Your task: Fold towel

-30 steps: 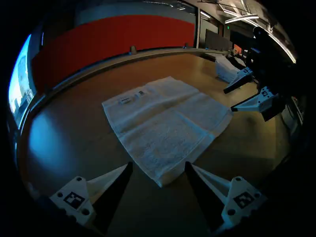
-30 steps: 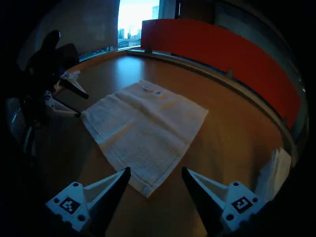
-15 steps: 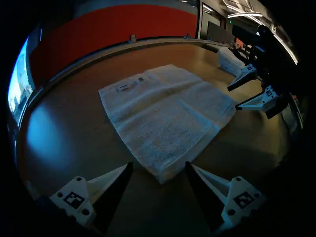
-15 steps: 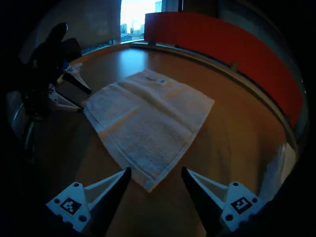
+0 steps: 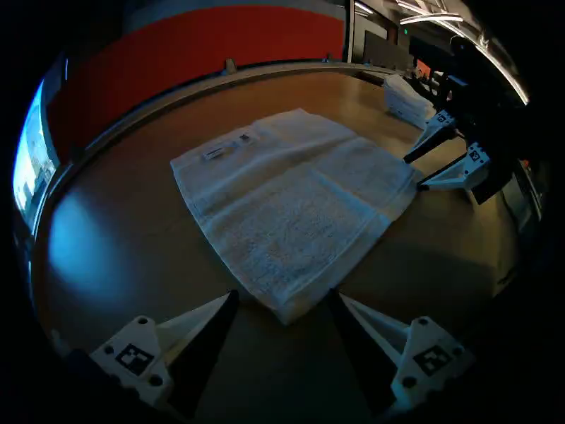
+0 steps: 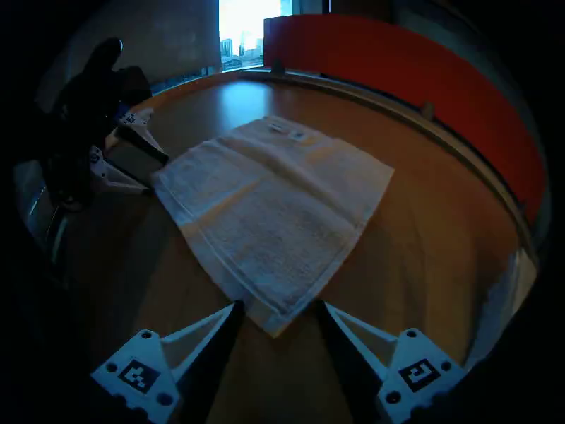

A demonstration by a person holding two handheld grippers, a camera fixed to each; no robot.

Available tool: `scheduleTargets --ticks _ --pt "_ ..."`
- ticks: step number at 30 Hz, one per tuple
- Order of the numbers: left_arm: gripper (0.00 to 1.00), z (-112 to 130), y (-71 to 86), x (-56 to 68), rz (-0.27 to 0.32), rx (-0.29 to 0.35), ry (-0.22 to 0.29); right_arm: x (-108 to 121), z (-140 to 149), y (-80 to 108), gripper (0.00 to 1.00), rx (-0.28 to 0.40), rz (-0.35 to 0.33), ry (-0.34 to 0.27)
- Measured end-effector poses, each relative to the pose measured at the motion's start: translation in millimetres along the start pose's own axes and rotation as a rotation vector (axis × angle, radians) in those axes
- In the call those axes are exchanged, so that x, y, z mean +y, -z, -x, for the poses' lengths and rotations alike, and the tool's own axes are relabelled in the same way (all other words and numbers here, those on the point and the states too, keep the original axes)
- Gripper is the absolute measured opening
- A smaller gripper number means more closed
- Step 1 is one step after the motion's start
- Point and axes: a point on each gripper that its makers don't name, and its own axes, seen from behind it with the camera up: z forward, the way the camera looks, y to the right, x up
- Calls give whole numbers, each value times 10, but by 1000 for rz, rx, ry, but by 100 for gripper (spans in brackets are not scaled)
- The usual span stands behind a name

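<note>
A white towel (image 5: 296, 191) lies flat on the wooden table (image 5: 113, 240), folded over, with a small label near its far edge. In the left gripper view, my left gripper (image 5: 281, 305) is open low over the table, and the towel's near corner lies between its fingers. My right gripper (image 5: 414, 172) hangs open at the towel's right corner. In the right gripper view, the towel (image 6: 272, 205) reaches down to my right gripper (image 6: 278, 311), whose open fingers flank the nearest corner. The left gripper (image 6: 157, 175) is open at the far left corner, held by a dark-sleeved hand.
A stack of folded white towels (image 5: 408, 99) sits at the table's far right side, also seen as a pale shape (image 6: 508, 297). A red wall panel (image 5: 198, 49) runs behind the table's curved edge. A bright window (image 6: 247, 32) is at the back.
Both grippers have come forward and down to the towel, so a corner now lies between each pair of fingers. The right gripper's fingers have narrowed a little.
</note>
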Motion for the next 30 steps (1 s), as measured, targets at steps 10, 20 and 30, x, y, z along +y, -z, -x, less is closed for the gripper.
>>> scheduleTargets --ticks 10,20,30 --pt "82 7 -5 29 -2 -5 6 -32 -7 1 60 2 -17 16" --pt "30 -13 -3 13 -23 -19 26 -61 -11 -4 27 -2 -27 13" --pt "16 -61 40 17 -35 -19 50 -90 -186 48 15 43 -21 5"
